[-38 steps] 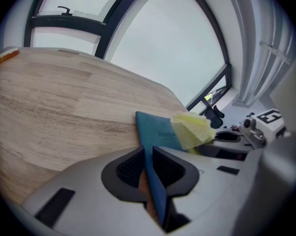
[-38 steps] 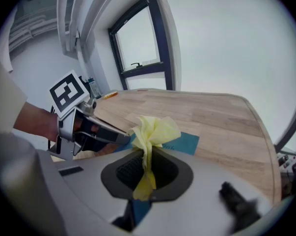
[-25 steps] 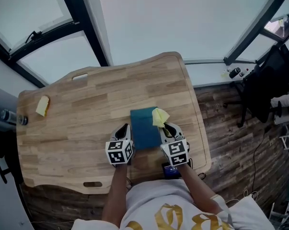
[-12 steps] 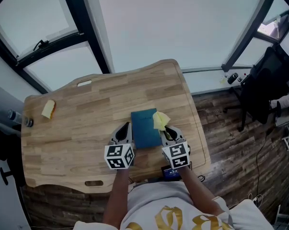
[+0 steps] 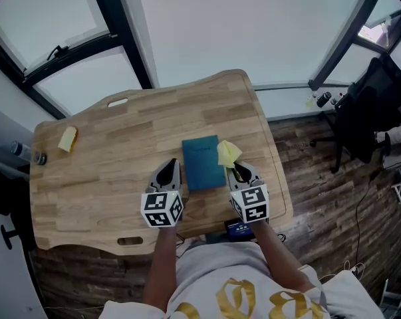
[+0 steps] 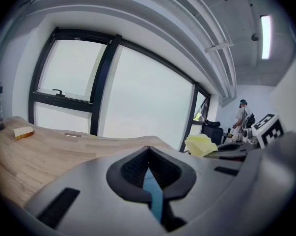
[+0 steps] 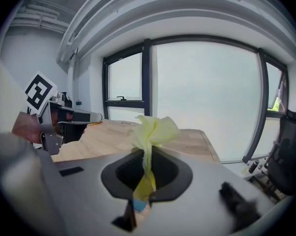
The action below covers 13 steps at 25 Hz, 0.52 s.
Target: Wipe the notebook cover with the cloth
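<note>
Teal and plain-covered, the notebook [image 5: 203,163] lies flat on the wooden surface [image 5: 107,165], closed, between the two tongs. Its long axis runs away from the person, roughly parallel to both of them. The cover looks smooth and matte, with only a faint mark near its far end that is too small to read.

The right tongs [image 5: 237,169] sit just beside the notebook's right edge and are pinching the yellow cloth [image 5: 228,153]. In the right gripper view a crumpled tuft of it [image 7: 152,132] stands up past the closed tips, and a tail hangs down behind them. From overhead the tuft reaches the notebook's right edge near the far corner. Whether it touches the cover or hangs a little above it cannot be told.

The left tongs [image 5: 170,170] lie just off the notebook's left edge. Their tips are pressed together in the left gripper view [image 6: 148,150], with a sliver of teal showing through the gap behind them.

The right hand is the one placed for wiping. By my reading, the coming move is a short sideways carry to the left, onto the cover, then strokes along the long axis.
</note>
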Available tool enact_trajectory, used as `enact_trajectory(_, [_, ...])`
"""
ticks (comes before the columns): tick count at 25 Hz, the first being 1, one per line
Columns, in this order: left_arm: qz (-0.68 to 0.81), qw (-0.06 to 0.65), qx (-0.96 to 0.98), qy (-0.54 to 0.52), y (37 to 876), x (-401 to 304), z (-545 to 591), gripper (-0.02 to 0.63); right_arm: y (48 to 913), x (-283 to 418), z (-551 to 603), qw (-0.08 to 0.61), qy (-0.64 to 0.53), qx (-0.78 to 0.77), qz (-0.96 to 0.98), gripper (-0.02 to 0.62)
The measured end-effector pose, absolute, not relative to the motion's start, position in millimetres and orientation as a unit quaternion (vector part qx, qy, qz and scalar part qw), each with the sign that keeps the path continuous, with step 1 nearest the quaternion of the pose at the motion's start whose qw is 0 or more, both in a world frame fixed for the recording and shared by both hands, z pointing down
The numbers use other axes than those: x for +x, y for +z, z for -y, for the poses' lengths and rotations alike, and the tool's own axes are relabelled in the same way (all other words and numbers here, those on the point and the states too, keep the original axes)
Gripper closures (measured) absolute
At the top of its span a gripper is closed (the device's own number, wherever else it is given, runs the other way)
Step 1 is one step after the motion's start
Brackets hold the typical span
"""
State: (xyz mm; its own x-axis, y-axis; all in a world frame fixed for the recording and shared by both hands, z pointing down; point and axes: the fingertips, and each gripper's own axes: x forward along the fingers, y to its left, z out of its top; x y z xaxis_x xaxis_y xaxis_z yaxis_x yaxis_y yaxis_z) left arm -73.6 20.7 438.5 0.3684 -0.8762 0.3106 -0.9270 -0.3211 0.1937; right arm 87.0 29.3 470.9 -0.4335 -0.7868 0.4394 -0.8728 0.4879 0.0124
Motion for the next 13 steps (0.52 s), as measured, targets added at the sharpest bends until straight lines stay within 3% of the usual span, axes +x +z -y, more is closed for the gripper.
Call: enact_trajectory(13, [0.557, 0.165, 0.81, 0.073, 438.5, -74.2, -23.0, 0.592, 468.0, 91.0, -35.0, 0.197, 0.109, 0.498, 0.838, 0.558])
